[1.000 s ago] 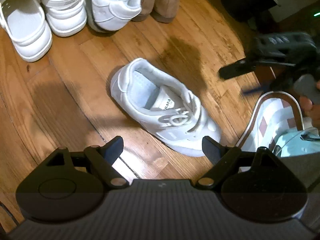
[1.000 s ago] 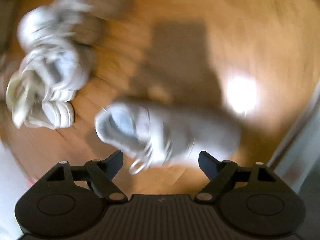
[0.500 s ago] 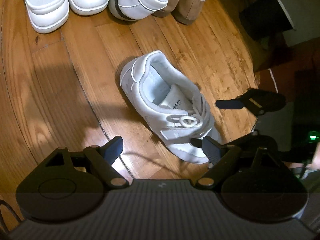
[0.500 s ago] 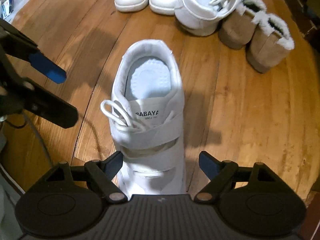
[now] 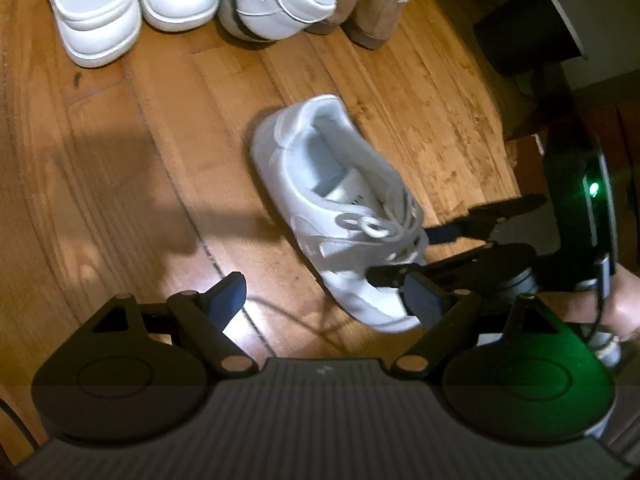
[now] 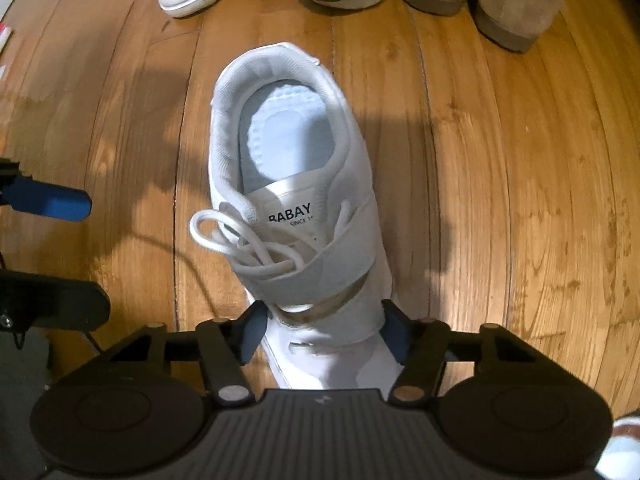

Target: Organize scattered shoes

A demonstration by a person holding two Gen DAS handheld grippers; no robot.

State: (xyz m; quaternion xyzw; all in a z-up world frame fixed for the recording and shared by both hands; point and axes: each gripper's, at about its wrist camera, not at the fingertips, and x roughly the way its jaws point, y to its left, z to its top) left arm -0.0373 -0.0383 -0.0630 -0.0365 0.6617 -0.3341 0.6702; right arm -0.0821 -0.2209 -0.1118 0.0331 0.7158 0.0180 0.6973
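Observation:
A white sneaker with laces and a wide strap lies alone on the wooden floor, heel toward the row of shoes. My right gripper points down over its forefoot. Its jaws are closing, and the blue pads rest against both sides of the shoe. In the left wrist view the same sneaker lies ahead, with the right gripper straddling its toe end. My left gripper hovers open above the floor, nothing between its fingers. It also shows at the left edge of the right wrist view, left gripper.
Against the far side stands a row of shoes: white sandals, a white sneaker and tan fur-lined boots. A dark box sits at the back right. A person's hand holds the right gripper.
The right gripper has come down over the sneaker's forefoot and its jaws have narrowed onto the shoe's sides. The left gripper has rolled a little and stays open.

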